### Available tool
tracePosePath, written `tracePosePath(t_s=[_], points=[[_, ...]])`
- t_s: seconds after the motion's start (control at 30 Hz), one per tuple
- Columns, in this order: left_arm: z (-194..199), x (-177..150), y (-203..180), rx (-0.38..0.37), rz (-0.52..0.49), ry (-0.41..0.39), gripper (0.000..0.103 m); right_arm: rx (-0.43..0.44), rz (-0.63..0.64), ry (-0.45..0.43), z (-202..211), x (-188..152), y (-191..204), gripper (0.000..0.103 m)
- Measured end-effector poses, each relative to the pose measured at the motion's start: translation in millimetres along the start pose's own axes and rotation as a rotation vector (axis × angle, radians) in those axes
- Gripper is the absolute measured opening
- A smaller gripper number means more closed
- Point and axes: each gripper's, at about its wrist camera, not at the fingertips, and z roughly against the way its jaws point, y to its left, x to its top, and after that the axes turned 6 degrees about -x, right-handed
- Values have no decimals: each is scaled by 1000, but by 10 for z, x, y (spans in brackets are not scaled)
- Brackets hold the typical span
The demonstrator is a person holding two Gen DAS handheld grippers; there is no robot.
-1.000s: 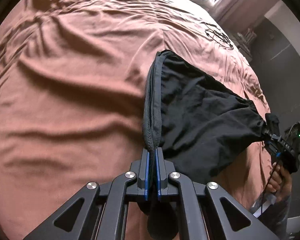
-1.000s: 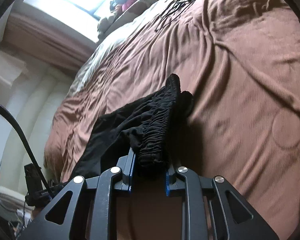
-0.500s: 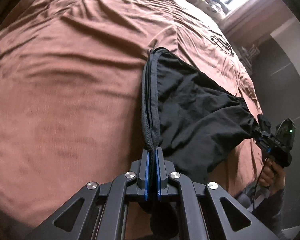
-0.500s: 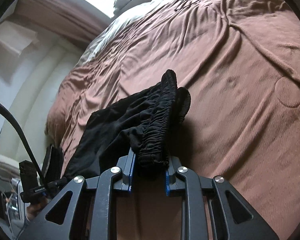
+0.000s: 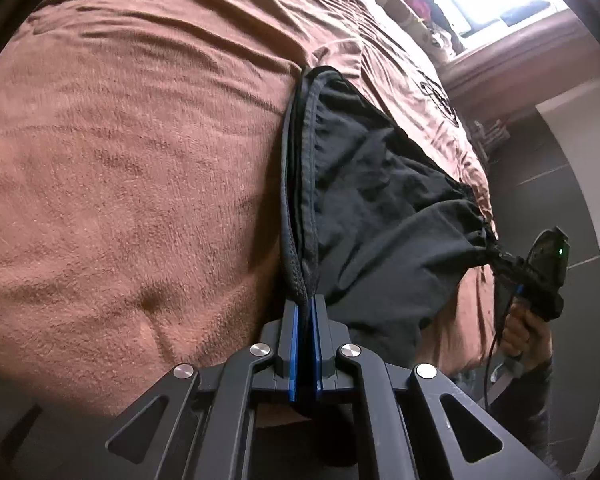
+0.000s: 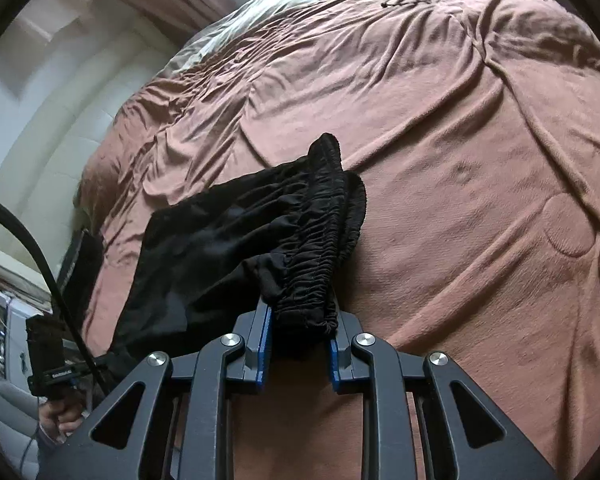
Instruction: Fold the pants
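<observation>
Left gripper (image 5: pixel 306 312) pinches the hems, right gripper (image 6: pixel 298 334) clamps the waistband: pants (image 5: pixel 380 208) stretched taut above the bed (image 5: pixel 140 160) for a clean lay-down.

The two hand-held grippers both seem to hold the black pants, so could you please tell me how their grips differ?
The left hand-held gripper is nearly shut, pinching thin stacked hems of the black pants; the right hand-held gripper stands wider, clamping the thick gathered elastic waistband. The left holds the leg end, the right holds the waist end. Both grip the same garment, stretched between them over the brown bedspread.
</observation>
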Motion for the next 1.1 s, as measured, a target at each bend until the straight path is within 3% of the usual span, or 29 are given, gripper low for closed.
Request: tracePosePath(t_s=[0.13, 0.2, 0.27, 0.3, 0.5, 0.57, 0.8, 0.93, 1.1], points=[[-31, 24, 23, 9, -20, 9, 15, -40, -4, 0, -30, -126, 11, 29], [-30, 40, 31, 17, -33, 1, 41, -69, 5, -11, 17, -180, 47, 33], [-6, 46, 60, -16, -32, -15, 58, -72, 5, -33, 112, -239, 75, 35], [0, 48, 69, -35, -33, -20, 60, -73, 5, -41, 152, -261, 85, 36], [-135, 101, 81, -34, -53, -3, 61, -75, 14, -77, 407, -431, 146, 36], [-197, 125, 66, -31, -63, 3, 61, -130, 47, -96, 491, -493, 249, 36], [-272, 189, 70, -56, -60, -4, 61, -183, 157, -138, 645, -676, 647, 37], [-312, 203, 94, -113, -39, -21, 61, -181, 179, -163, 648, -746, 794, 57], [-341, 212, 125, -169, 0, -42, 61, -109, 240, -166, 568, -809, 967, 58]])
